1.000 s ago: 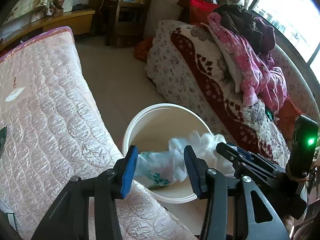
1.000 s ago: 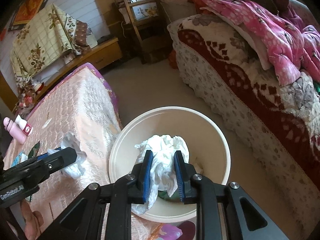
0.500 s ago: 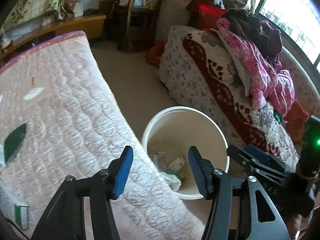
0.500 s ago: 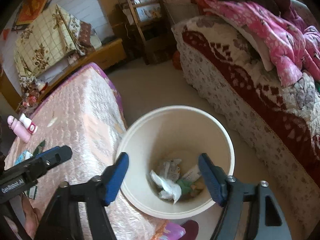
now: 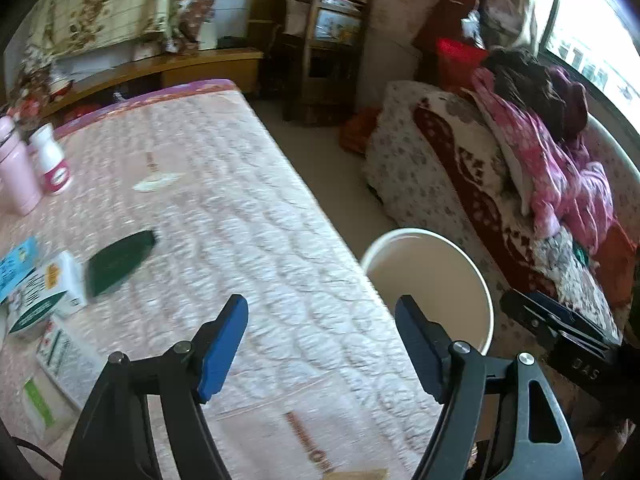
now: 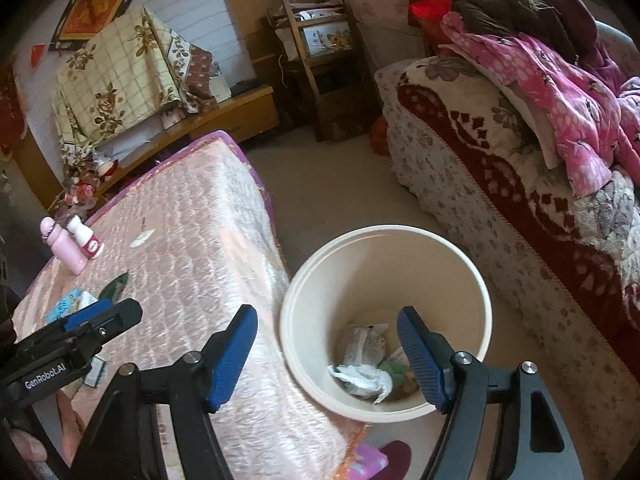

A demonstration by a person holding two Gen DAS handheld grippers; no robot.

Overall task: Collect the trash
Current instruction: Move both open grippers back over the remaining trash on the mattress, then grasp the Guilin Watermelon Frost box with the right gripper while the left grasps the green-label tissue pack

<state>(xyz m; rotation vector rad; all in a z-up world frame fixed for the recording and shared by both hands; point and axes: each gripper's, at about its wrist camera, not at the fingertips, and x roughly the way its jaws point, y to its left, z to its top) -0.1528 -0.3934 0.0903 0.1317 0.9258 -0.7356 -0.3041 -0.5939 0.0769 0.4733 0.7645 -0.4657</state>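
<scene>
A cream bucket (image 6: pixel 472 276) stands on the floor beside the pink quilted table (image 6: pixel 192 240); crumpled white tissue (image 6: pixel 362 378) and wrappers (image 6: pixel 362 344) lie in its bottom. My right gripper (image 6: pixel 328 354) is open and empty above the bucket's near rim. My left gripper (image 5: pixel 322 346) is open and empty over the table's (image 5: pixel 240 216) near edge, with the bucket (image 5: pixel 476 280) to its right. A dark green leaf-shaped scrap (image 5: pixel 118 260) and a white scrap (image 5: pixel 156 182) lie on the table. The left gripper also shows in the right wrist view (image 6: pixel 96 316).
Small boxes and packets (image 5: pixel 44 292) sit at the table's left edge, with a pink flask (image 5: pixel 16 180) and a white bottle (image 5: pixel 52 160) behind. A sofa (image 6: pixel 500 168) with a floral cover and pink clothes runs along the right. A wooden shelf (image 5: pixel 320 40) stands at the back.
My right gripper opened and dropped the white tissue into the bucket. The left gripper let go of its plastic trash, opened wider and swung left over the table.
</scene>
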